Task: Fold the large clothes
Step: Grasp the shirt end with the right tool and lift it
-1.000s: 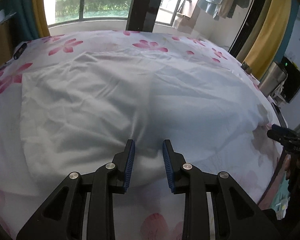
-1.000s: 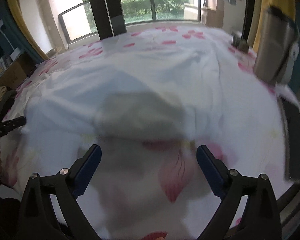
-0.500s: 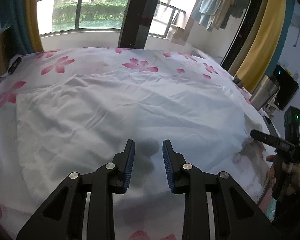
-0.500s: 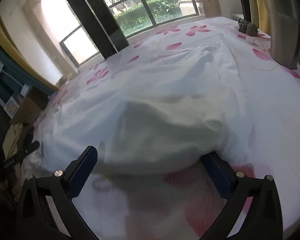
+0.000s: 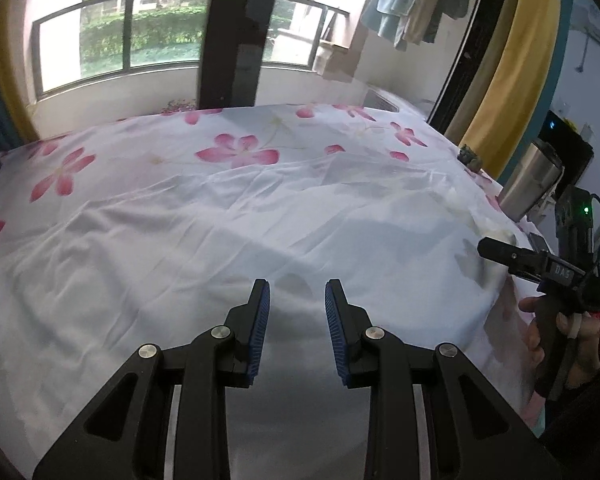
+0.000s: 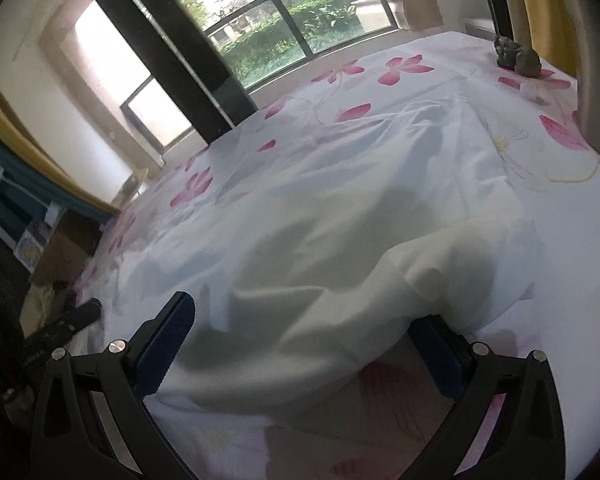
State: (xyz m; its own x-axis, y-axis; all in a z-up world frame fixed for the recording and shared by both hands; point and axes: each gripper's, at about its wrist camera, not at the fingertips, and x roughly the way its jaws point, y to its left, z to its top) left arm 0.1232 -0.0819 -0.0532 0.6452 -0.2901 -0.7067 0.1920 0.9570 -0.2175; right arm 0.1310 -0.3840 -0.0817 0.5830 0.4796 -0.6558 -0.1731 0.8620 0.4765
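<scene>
A large white garment (image 5: pixel 260 240) lies spread and wrinkled on a bed with a pink-flower sheet (image 5: pixel 236 152). My left gripper (image 5: pixel 296 300) is open and empty, held just above the garment's near part. My right gripper (image 6: pixel 304 328) is wide open at the garment's edge (image 6: pixel 340 300), whose bulging fold lies between the fingers and hides the right fingertip. The right gripper also shows in the left wrist view (image 5: pixel 532 260), held in a hand at the bed's right side.
A steel flask (image 5: pixel 532 184) stands at the bed's right edge. A small dark object (image 6: pixel 516 56) sits at the far right corner. A window with black frames (image 5: pixel 228 32) is behind the bed. A cardboard box (image 6: pixel 64 248) is at the left.
My left gripper has lifted and drawn back from the garment, still open. My right gripper has moved in low to the garment's edge, so the fold now sits between its fingers.
</scene>
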